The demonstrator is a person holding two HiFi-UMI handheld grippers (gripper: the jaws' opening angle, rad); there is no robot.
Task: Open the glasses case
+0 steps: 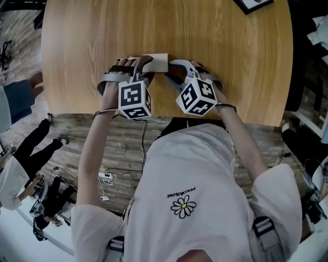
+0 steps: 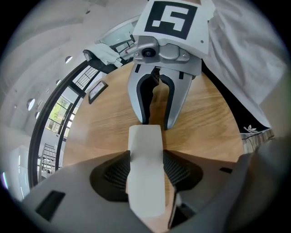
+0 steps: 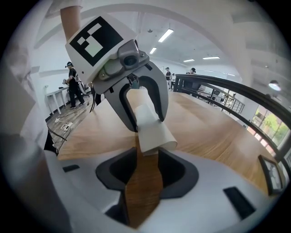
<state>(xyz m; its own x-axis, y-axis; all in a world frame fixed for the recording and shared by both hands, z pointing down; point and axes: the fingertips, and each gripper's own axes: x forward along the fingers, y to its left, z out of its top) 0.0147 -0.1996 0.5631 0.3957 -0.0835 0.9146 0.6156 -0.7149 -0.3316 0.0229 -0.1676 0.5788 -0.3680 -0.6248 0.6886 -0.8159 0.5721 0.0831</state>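
A white glasses case lies on the wooden table near its front edge. My left gripper straddles the case's left end. In the left gripper view the case runs deep between the jaws and both pads touch its sides. My right gripper stands at the case's right end. In the right gripper view only the case's end reaches the fingertips and overlaps the right one, with bare wood showing in the gap between the jaws. The two grippers face each other, tips almost meeting.
A dark framed object lies at the table's far right corner. The table's front edge runs just below the grippers. Cables and a power strip lie on the floor, and a person's legs show at the left.
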